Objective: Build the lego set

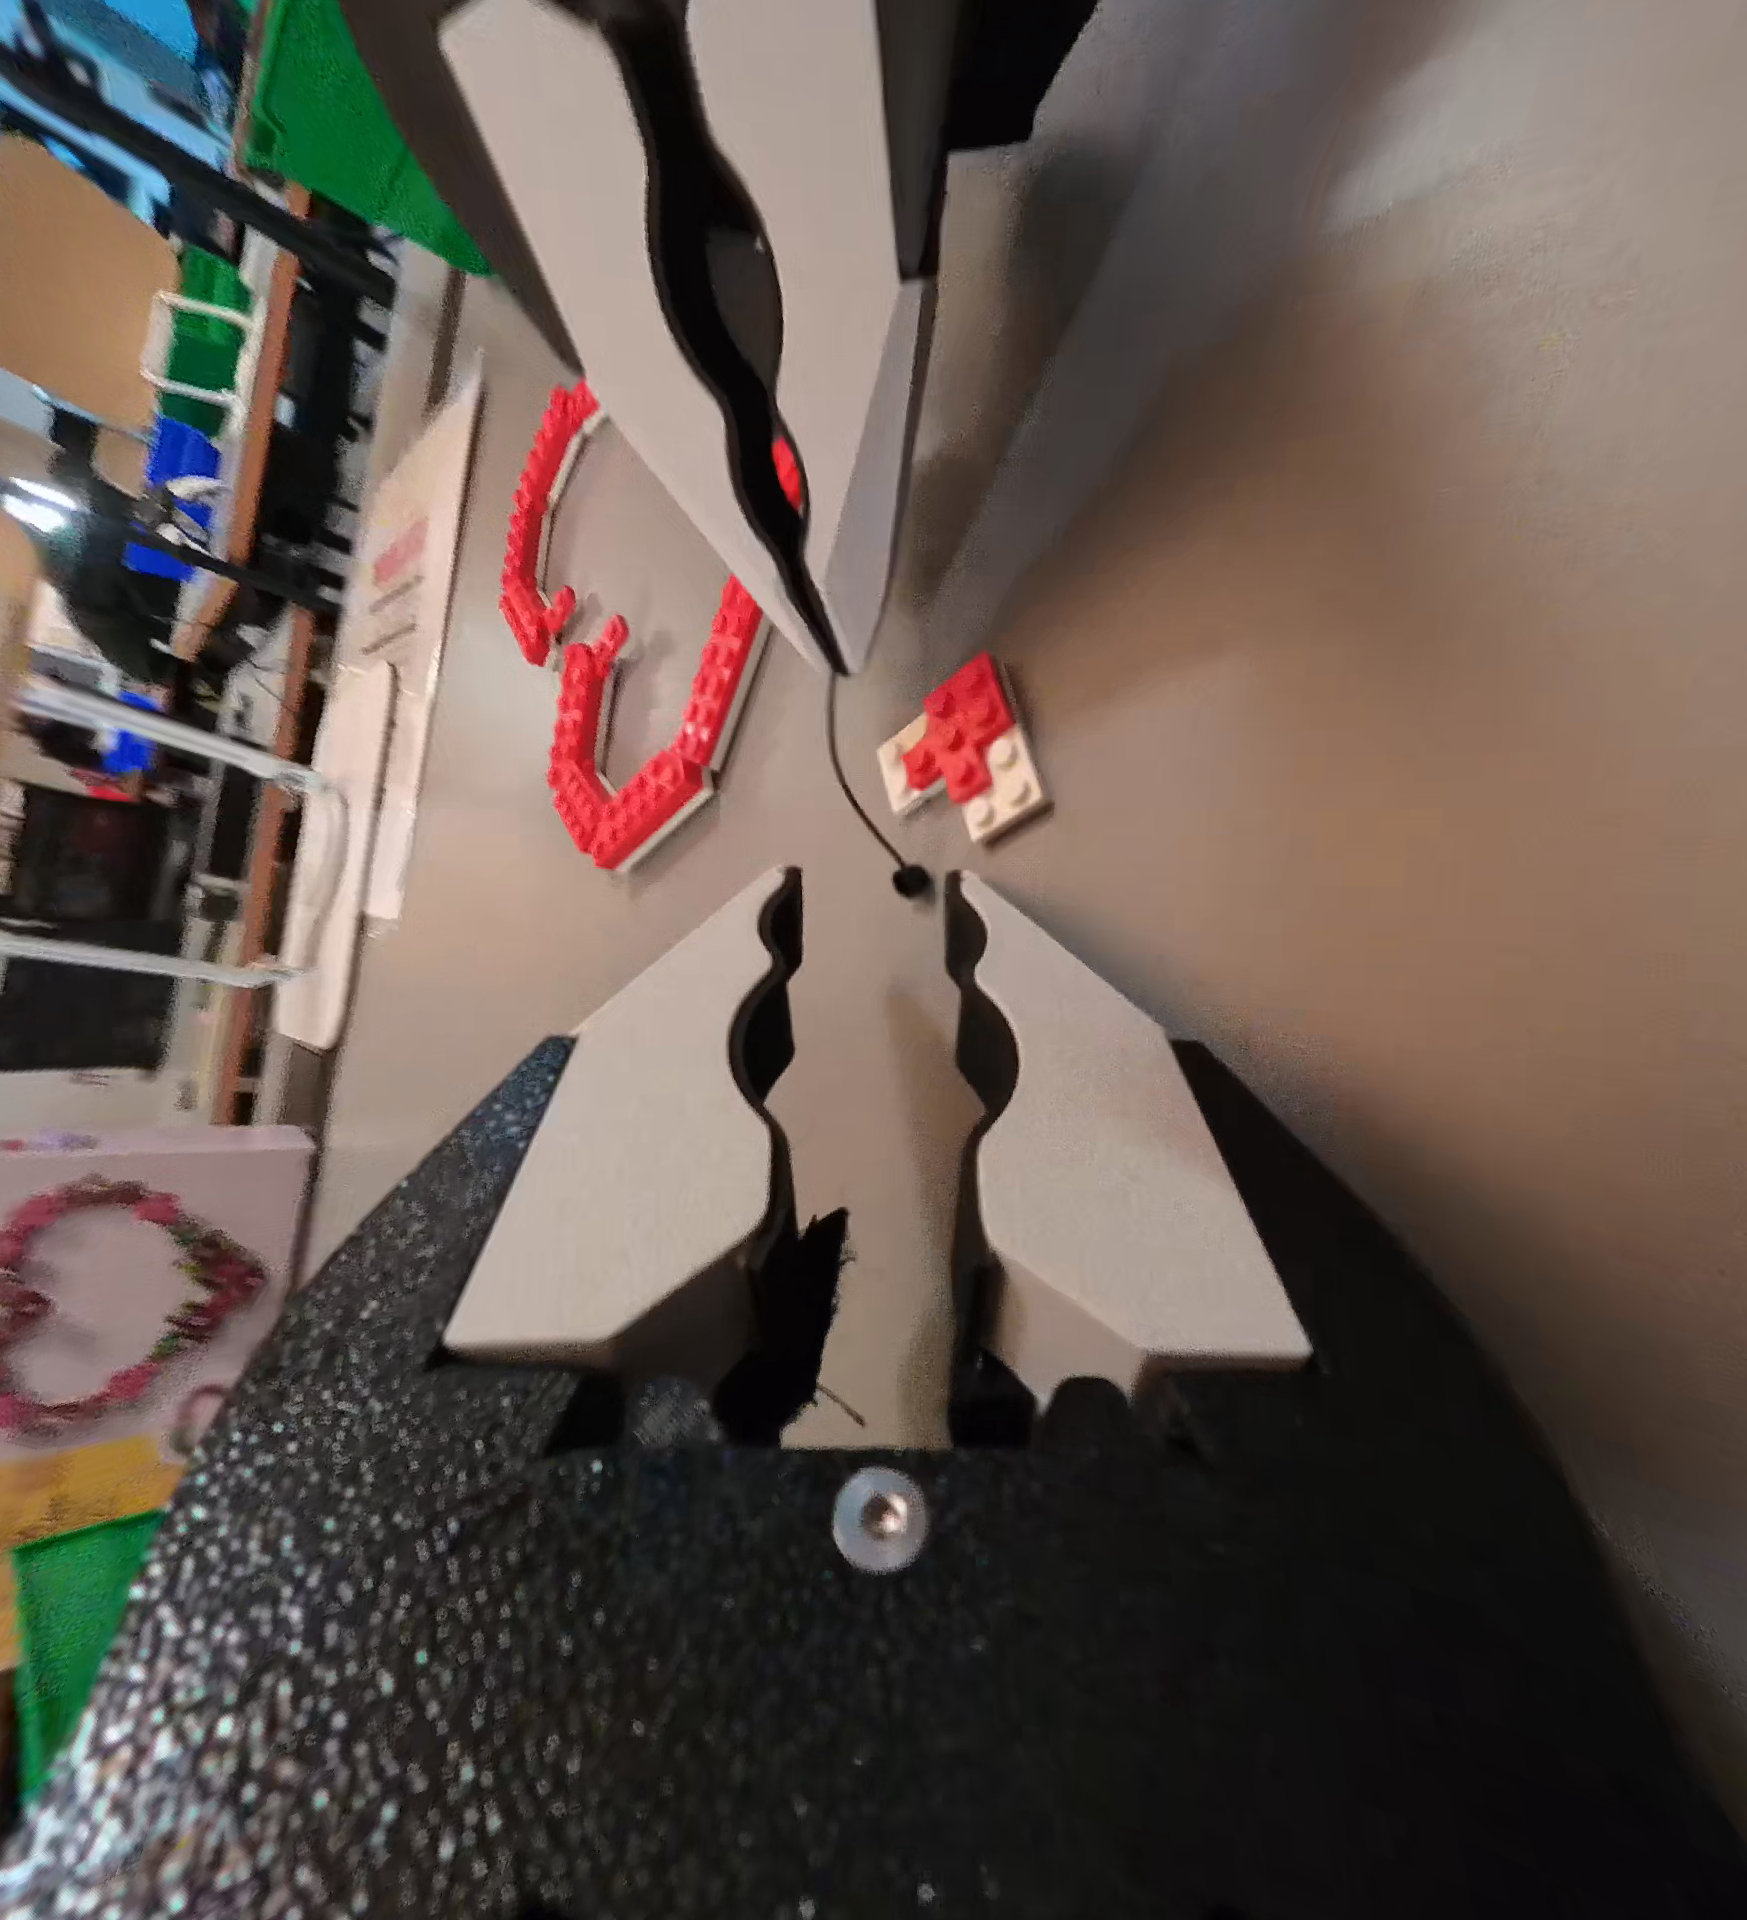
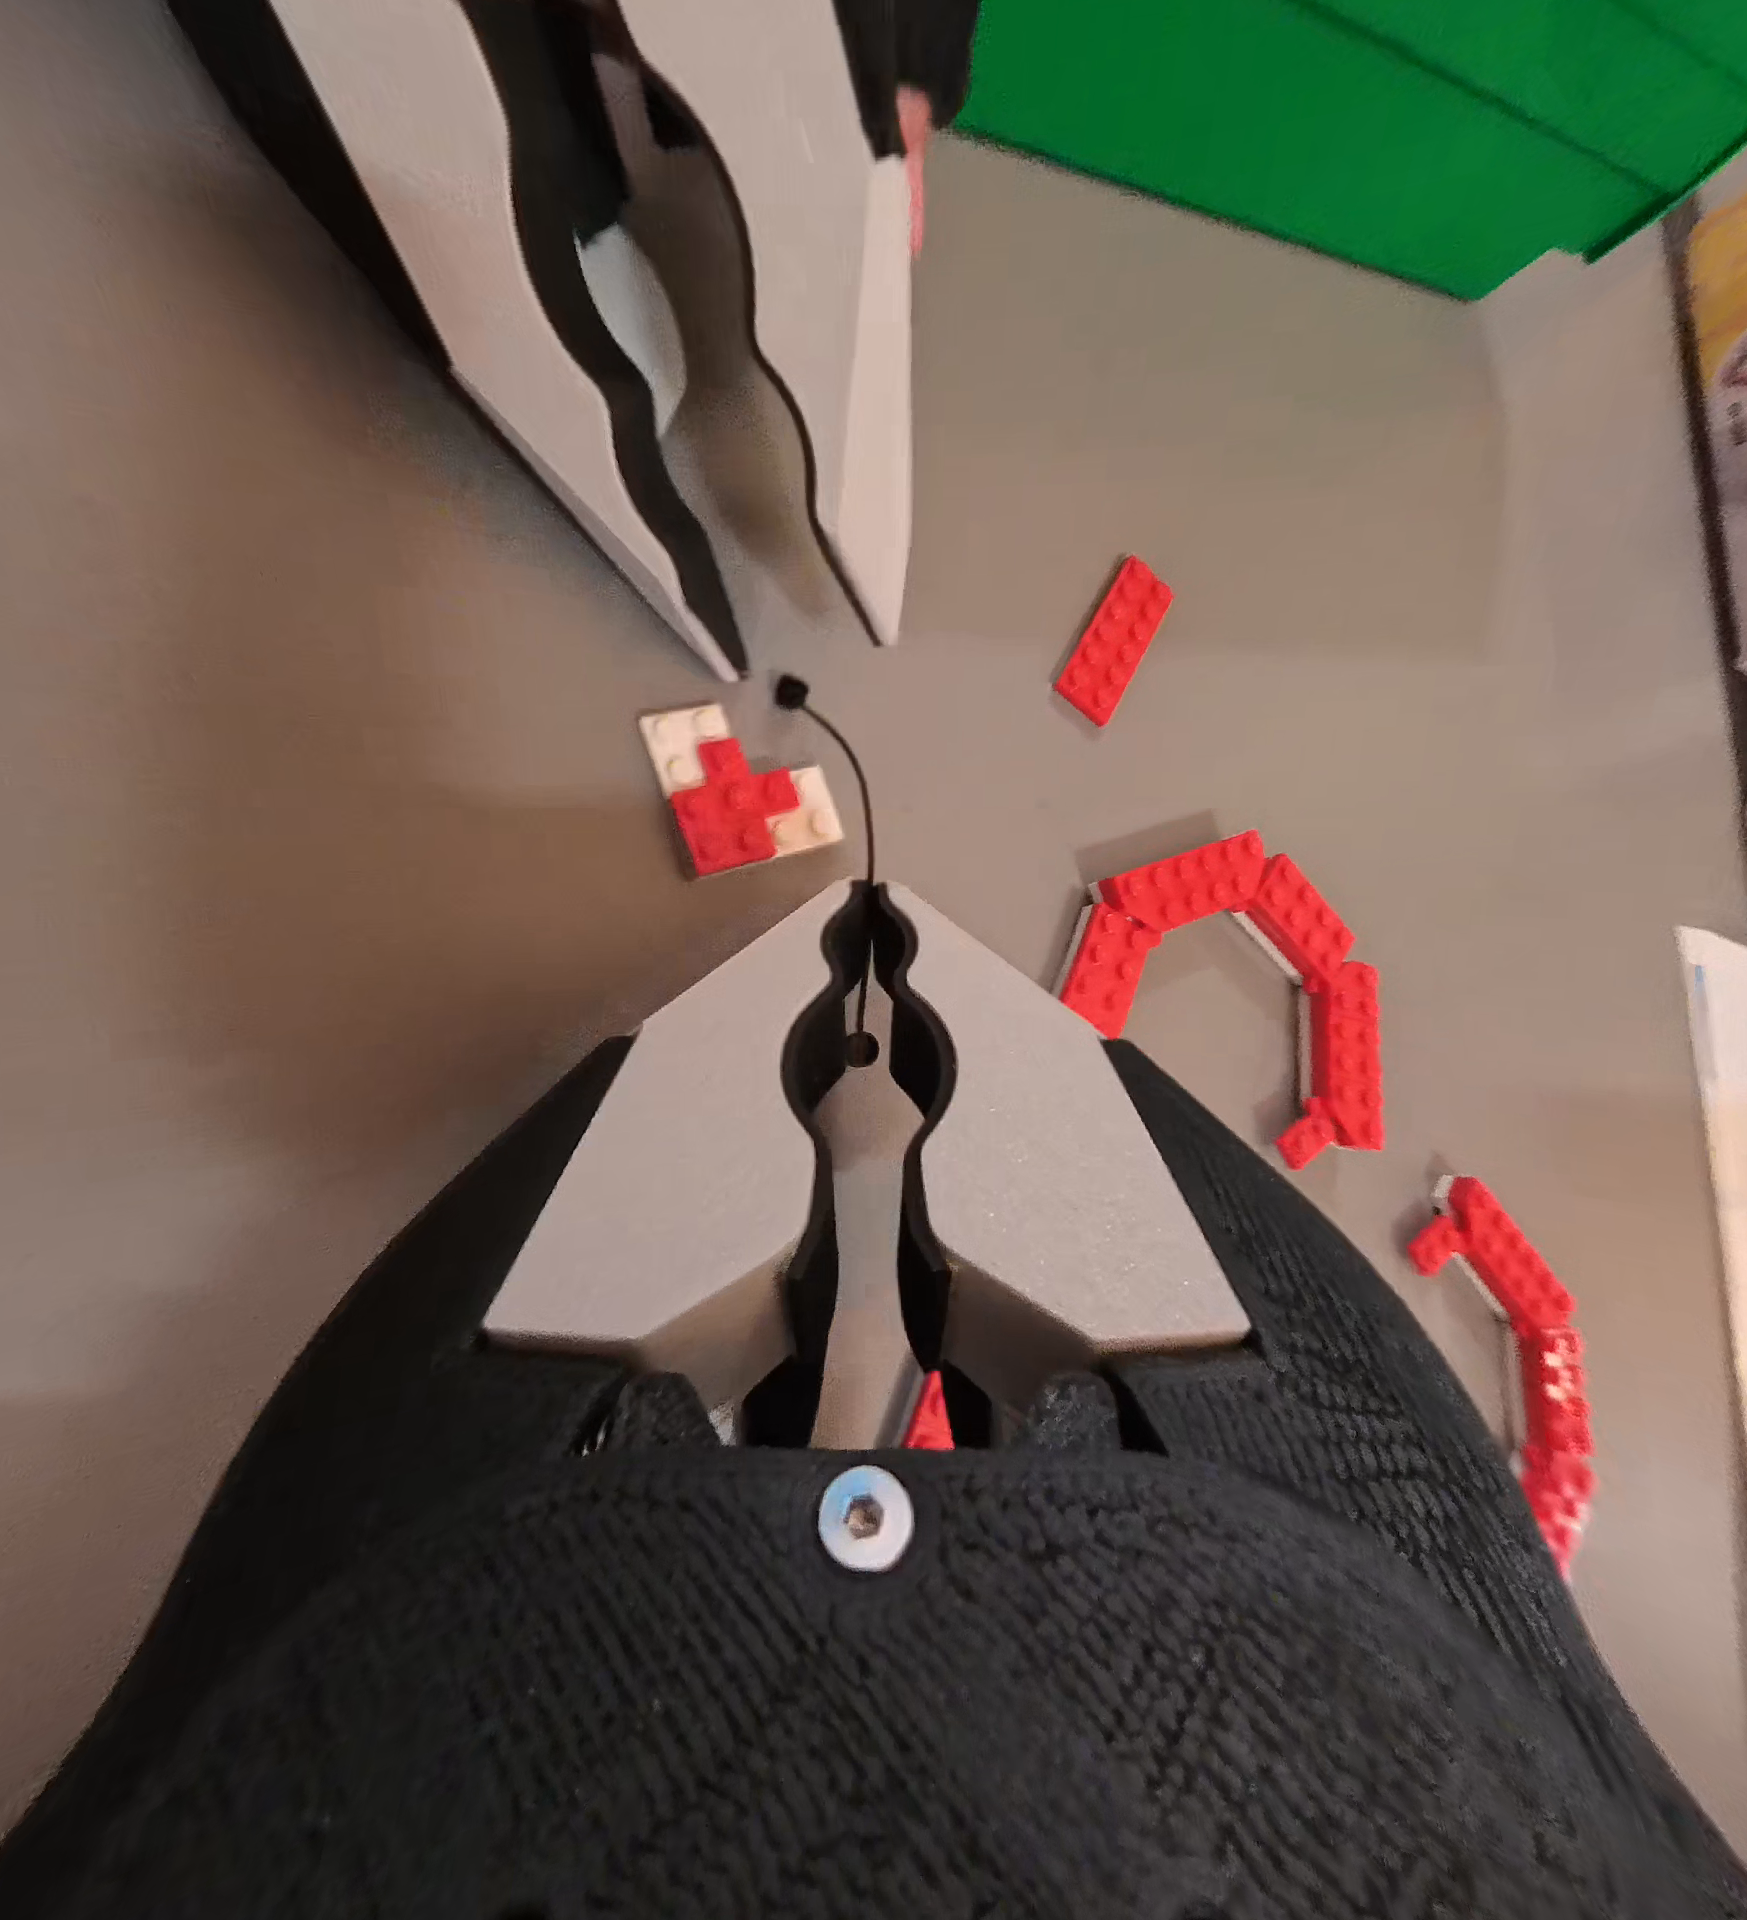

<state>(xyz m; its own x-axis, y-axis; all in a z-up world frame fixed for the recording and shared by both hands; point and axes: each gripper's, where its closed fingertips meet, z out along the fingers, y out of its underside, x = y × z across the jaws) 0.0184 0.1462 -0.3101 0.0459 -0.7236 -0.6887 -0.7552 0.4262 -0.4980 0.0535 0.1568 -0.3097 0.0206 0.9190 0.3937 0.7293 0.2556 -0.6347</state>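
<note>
My right gripper (image 2: 869, 888) is shut on a thin black flexible stalk (image 2: 853, 774) with a small ball end (image 2: 791, 689). It holds the stalk just above the grey table. My left gripper (image 1: 877, 883) is open, facing the right gripper (image 1: 838, 665) tip to tip. The stalk's ball end (image 1: 907, 881) sits in the gap at the left fingertips, nearer the right-hand finger, ungripped. A small red-and-white plate assembly (image 1: 962, 748) lies on the table beside the stalk; it also shows in the right wrist view (image 2: 739, 795). The left gripper (image 2: 812, 655) shows open there too.
Curved red-and-white heart frame sections (image 1: 630, 644) lie flat close by, seen as two pieces (image 2: 1253, 935) (image 2: 1513, 1309) in the right wrist view. A loose red plate (image 2: 1113, 639) lies apart. The set's box (image 1: 110, 1299), a paper sheet (image 1: 412, 582) and green cloth (image 2: 1368, 135) border the table.
</note>
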